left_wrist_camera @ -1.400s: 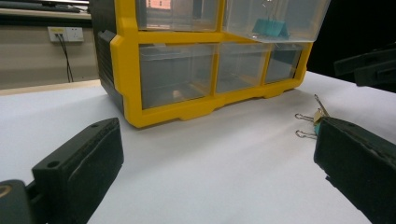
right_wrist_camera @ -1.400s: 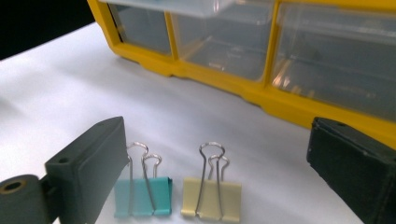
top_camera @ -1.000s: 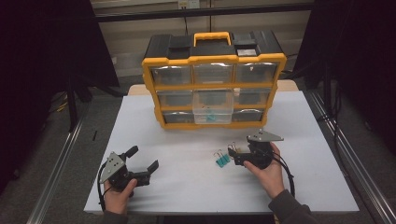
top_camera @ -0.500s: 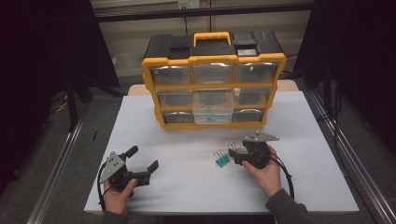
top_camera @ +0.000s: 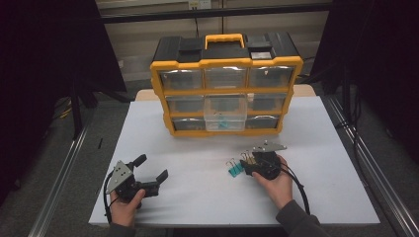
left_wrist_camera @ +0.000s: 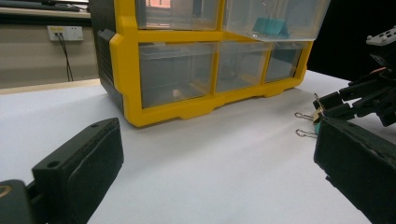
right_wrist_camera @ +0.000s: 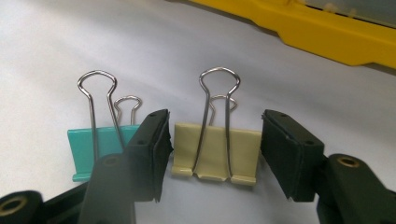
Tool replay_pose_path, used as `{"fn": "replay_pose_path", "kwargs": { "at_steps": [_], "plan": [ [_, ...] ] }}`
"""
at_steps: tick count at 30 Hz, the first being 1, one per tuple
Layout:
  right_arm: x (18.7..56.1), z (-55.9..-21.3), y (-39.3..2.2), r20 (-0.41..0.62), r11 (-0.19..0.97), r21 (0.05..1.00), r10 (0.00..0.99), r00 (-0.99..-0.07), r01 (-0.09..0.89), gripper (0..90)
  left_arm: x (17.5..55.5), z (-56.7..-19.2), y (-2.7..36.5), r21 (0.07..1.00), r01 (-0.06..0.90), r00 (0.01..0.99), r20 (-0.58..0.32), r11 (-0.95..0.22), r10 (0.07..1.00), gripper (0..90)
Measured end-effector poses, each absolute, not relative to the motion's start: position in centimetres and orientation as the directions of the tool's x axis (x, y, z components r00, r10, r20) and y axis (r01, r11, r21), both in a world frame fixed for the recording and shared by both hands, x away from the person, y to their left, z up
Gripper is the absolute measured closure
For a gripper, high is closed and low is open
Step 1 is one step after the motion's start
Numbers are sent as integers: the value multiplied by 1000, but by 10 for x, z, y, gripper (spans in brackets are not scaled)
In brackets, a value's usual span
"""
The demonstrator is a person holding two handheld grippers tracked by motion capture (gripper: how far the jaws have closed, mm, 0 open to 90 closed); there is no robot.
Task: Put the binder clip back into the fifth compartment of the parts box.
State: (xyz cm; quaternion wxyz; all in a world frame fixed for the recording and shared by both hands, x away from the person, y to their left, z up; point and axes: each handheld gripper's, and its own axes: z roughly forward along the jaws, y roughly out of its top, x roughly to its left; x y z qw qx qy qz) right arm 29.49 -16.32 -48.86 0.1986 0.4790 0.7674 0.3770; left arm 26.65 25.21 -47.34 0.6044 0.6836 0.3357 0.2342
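1. In my right gripper view, my left jaw covers the right end of the teal clip point(right_wrist_camera: 95, 151), so I cannot tell if it touches the cream clip point(right_wrist_camera: 215, 151).
2. The organizer point(right_wrist_camera: 327, 35) there is cut by the top edge; I see just a yellow strip.
3. In the high view, the cream clip is hidden behind my right gripper point(top_camera: 249, 165).
4. In my left gripper view, my right jaw hides most of the teal clip.
5. The drawer point(top_camera: 225, 112) contents are too small to tell, apart from something teal.
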Motion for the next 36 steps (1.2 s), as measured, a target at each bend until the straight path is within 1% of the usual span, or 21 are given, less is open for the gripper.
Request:
{"fn": "replay_pose_path", "kwargs": {
  "at_steps": [1,2,3,5,6,8,9,10,20,22,28,29,36],
  "plan": [
    [295,-489,-163,56,257,763,887,-458,593,451,267,-473,252,983,175,666,-83,-47,741,15],
    [295,-489,-163,54,258,765,888,-458,590,484,267,-474,252,984,174,666,-85,-43,741,15],
    [296,-489,-163,48,266,771,882,-469,579,488,267,-473,254,982,169,675,-56,-80,736,15],
    [295,-489,-163,48,264,773,882,-468,577,499,267,-473,254,983,168,675,-56,-80,736,15],
    [294,-488,-164,44,265,777,882,-469,571,500,267,-473,251,984,175,665,-89,-38,742,15],
    [293,-486,-165,36,259,792,884,-466,553,500,266,-473,252,983,177,663,-89,-40,744,15],
    [292,-485,-166,51,245,792,887,-460,560,500,266,-473,251,984,177,661,-97,-30,744,15],
    [292,-483,-167,53,238,803,885,-463,547,500,267,-473,252,984,172,664,-84,-42,743,15],
    [285,-463,-180,91,153,868,886,-454,473,500,267,-473,252,984,171,665,-83,-43,743,15],
    [284,-460,-181,103,134,874,889,-447,467,500,266,-474,248,984,177,655,-123,7,746,16],
    [283,-445,-184,116,95,900,888,-445,425,500,266,-473,248,985,175,655,-120,5,746,16],
    [283,-442,-185,118,91,903,887,-446,420,500,266,-473,252,984,169,673,-77,-52,735,16],
    [283,-426,-188,124,60,922,891,-438,383,500,266,-473,252,984,169,669,-76,-51,739,16]
  ]
}}
